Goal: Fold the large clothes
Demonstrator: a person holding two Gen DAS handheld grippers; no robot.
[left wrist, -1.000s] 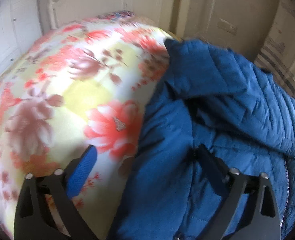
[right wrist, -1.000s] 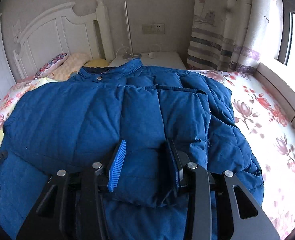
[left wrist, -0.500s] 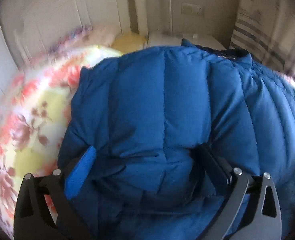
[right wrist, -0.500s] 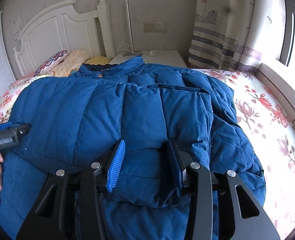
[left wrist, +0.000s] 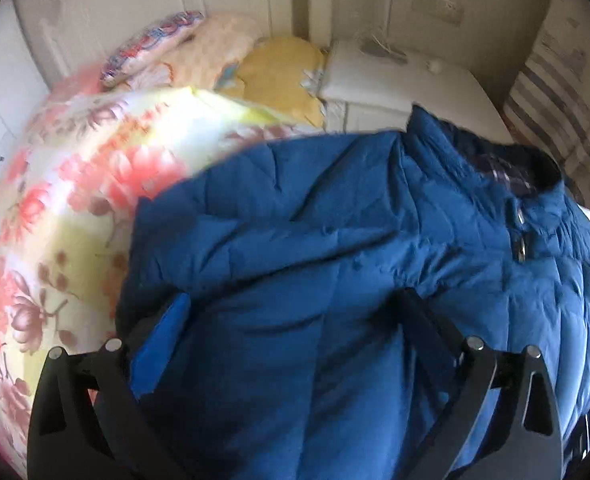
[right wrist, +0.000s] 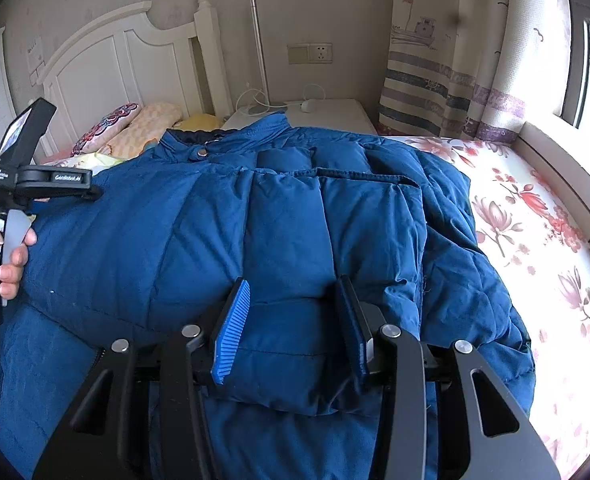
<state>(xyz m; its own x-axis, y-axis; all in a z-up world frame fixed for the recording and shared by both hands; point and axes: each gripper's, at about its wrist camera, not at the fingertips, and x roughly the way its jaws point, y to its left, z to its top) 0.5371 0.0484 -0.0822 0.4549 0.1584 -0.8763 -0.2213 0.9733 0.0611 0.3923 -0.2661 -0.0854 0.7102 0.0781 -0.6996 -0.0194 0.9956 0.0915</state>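
Left wrist view: the left gripper [left wrist: 291,320] has swung from the floral-printed bed quilt [left wrist: 67,208] onto the quilted blue puffer jacket [left wrist: 335,248], which now fills the space between its released, wide-spread jaws.

Right wrist view: the right gripper [right wrist: 295,320] hasn't shifted, jaws clenched on the jacket's folded-over sleeve. The left side looks ready for folding next.

Both wrist views look steeply down, close over the jacket [left wrist: 335,280]; both face the headboard [right wrist: 107,60].

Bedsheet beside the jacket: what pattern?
Floral bedsheet: pink-red flowers on white, clearest in the right wrist view.
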